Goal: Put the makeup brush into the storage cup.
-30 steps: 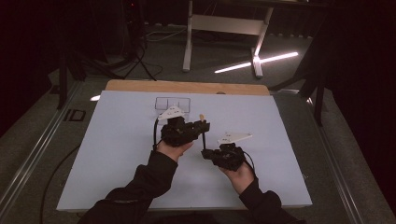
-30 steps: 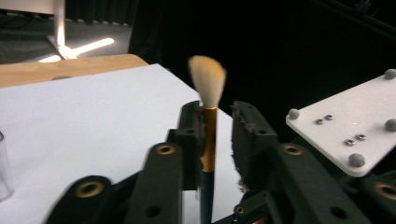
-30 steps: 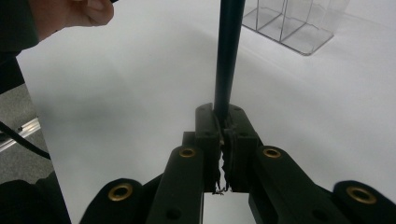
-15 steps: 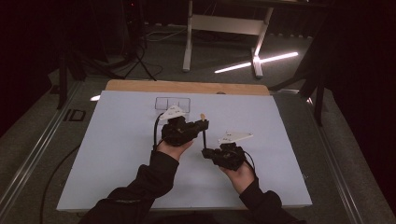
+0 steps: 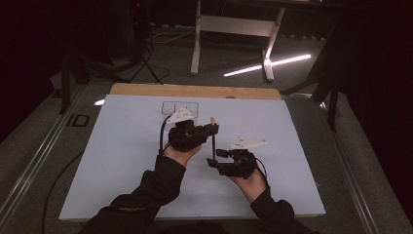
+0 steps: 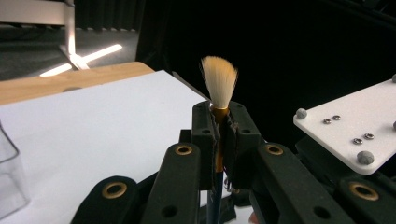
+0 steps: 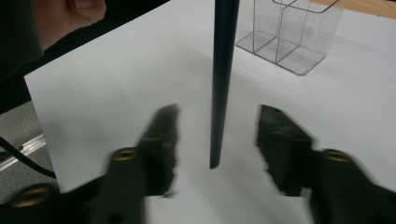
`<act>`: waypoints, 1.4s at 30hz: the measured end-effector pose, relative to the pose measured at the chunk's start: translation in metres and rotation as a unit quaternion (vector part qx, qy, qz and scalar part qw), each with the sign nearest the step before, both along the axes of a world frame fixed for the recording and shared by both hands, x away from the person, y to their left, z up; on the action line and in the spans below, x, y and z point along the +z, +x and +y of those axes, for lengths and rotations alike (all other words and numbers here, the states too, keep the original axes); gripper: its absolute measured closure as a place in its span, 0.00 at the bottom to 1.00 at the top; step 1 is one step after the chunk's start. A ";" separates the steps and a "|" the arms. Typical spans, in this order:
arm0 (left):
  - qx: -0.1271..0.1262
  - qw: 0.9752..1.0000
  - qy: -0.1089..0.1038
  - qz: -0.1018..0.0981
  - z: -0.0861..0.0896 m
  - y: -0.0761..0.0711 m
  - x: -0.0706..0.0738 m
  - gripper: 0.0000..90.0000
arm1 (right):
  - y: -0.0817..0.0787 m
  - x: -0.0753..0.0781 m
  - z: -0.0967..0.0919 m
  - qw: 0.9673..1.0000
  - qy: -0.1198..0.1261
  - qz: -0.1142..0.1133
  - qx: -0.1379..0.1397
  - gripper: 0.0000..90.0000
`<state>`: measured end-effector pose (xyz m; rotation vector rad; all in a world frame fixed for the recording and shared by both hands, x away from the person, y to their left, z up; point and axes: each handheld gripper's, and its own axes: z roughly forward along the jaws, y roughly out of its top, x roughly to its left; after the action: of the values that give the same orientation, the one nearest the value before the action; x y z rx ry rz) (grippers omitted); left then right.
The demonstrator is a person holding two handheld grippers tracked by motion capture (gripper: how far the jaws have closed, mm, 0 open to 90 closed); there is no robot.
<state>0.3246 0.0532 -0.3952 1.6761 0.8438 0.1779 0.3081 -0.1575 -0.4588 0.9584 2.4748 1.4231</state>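
A paintbrush (image 5: 213,139) with a dark handle and pale bristles (image 6: 219,80) stands above the white sheet. My left gripper (image 6: 219,119) is shut on it just under the bristles, at the orange ferrule. In the high view the left gripper (image 5: 213,127) is at mid-table and the right gripper (image 5: 215,157) is just below it. The right gripper (image 7: 217,126) has just been opening its jaws. The handle's lower end (image 7: 219,93) hangs between them and touches neither pad.
A clear plastic organizer with compartments (image 7: 289,32) stands on the white sheet (image 5: 122,146) at the far middle (image 5: 180,106); its edge is near the left jaws (image 6: 7,182). The wooden table edge (image 5: 195,91) lies behind it. Table legs and cables are on the floor beyond.
Both hands stay about where they were. The right gripper's jaws have parted from the brush handle, which the left gripper still holds.
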 end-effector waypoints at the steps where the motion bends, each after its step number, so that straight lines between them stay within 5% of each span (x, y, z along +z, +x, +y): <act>1: 0.002 1.000 0.001 -0.001 0.001 0.000 0.001 0.94 | 0.000 0.000 0.000 1.000 0.001 -0.003 -0.002 0.44; 8: 0.019 1.000 0.008 -0.011 0.014 0.001 0.010 0.94 | 0.002 0.003 -0.006 1.000 0.017 0.001 0.006 0.14; 17: 0.045 0.998 0.017 -0.027 0.038 0.006 0.026 0.94 | 0.000 0.004 -0.022 1.000 0.026 -0.010 -0.013 0.15; 26: 0.077 0.996 0.020 -0.047 0.060 0.016 0.044 0.94 | -0.003 0.005 -0.023 0.998 0.011 -0.054 -0.012 0.15; 42: 0.104 0.991 0.035 -0.081 0.075 0.046 0.063 0.94 | -0.002 0.002 -0.024 0.998 0.016 -0.055 -0.019 0.15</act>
<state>0.3706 0.1284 -0.3318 1.6115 0.8964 0.4870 0.3057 -0.1819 -0.4567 0.9023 2.3496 1.4665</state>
